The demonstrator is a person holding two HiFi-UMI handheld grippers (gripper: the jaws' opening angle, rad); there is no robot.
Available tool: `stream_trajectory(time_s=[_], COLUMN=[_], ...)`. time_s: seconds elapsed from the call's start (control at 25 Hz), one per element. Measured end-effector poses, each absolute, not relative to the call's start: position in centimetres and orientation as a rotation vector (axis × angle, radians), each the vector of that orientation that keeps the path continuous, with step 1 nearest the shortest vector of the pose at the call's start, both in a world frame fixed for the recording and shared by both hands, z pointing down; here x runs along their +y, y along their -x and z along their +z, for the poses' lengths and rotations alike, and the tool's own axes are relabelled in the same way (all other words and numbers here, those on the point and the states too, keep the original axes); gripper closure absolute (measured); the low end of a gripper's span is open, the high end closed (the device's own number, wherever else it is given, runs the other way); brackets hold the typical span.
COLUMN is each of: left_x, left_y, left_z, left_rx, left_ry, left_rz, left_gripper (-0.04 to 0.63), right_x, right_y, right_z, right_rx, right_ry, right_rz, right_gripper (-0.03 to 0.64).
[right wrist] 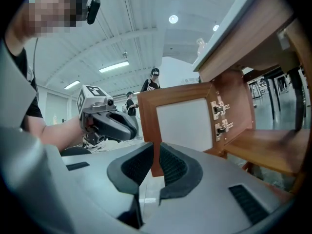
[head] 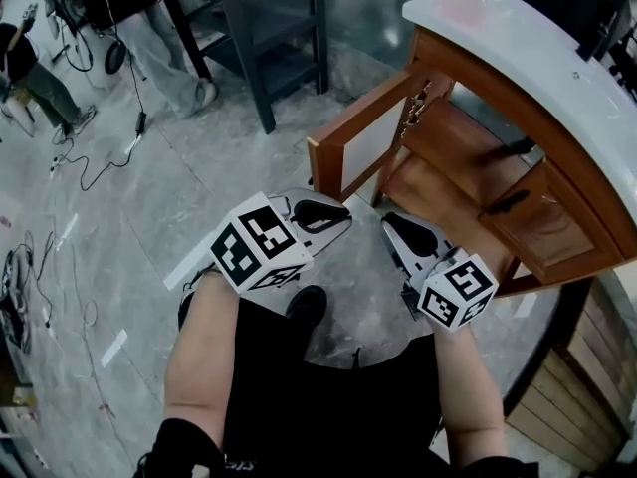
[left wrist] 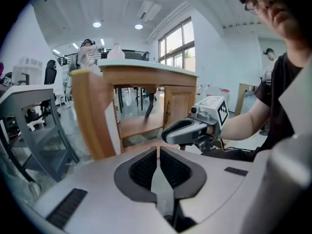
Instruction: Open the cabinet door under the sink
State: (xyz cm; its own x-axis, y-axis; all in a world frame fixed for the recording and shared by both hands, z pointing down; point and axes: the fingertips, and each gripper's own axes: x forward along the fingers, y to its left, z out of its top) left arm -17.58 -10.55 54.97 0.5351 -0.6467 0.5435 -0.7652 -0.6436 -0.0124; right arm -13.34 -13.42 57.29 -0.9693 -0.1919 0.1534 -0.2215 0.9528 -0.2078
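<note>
Door [head: 360,139] under the sink is already open, swung out to the left on its hinges [right wrist: 220,117] w/ the pale inner panel facing the person. Its free edge stands over the floor [head: 199,187]. The cabinet interior w/ wooden shelf [head: 453,152] is exposed below the white worktop [head: 537,63].

Both grippers hang in front of the opening, side by side, near each other but apart, and neither touches the door.

L gripper [head: 336,213]: clenched, pads together in its own view [left wrist: 159,152], nothing between them. It sits just short of the door's free edge [left wrist: 95,116].

R gripper [head: 396,229]: pads a thin slit apart [right wrist: 156,150], empty. The door's edge [right wrist: 187,121] shows beyond the slit, not in it. It's aimed at the open cabinet front.

Each gripper shows in the other's view: R [left wrist: 168,133], L [right wrist: 130,129].
</note>
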Motion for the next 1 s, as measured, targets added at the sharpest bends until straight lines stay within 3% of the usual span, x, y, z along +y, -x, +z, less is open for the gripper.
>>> stream_trajectory(time_s=[0.52,1.0], left_x=[-18.3,-26.3], left_y=[5.3,-2.5], left_z=[52.2,55.9], left_rx=[-1.236,-1.156], left_ry=[-2.707,-2.788], left_rz=[0.489,0.435], left_gripper=[0.561,0.561], right_x=[-18.3,-21.9], right_y=[-0.3,-9.0], right_z=[55.8,57.9], right_rx=[-2.890,-2.695], right_ry=[-0.896,-1.348], right_rz=[0.354,0.336], right_gripper=[0.568,0.531])
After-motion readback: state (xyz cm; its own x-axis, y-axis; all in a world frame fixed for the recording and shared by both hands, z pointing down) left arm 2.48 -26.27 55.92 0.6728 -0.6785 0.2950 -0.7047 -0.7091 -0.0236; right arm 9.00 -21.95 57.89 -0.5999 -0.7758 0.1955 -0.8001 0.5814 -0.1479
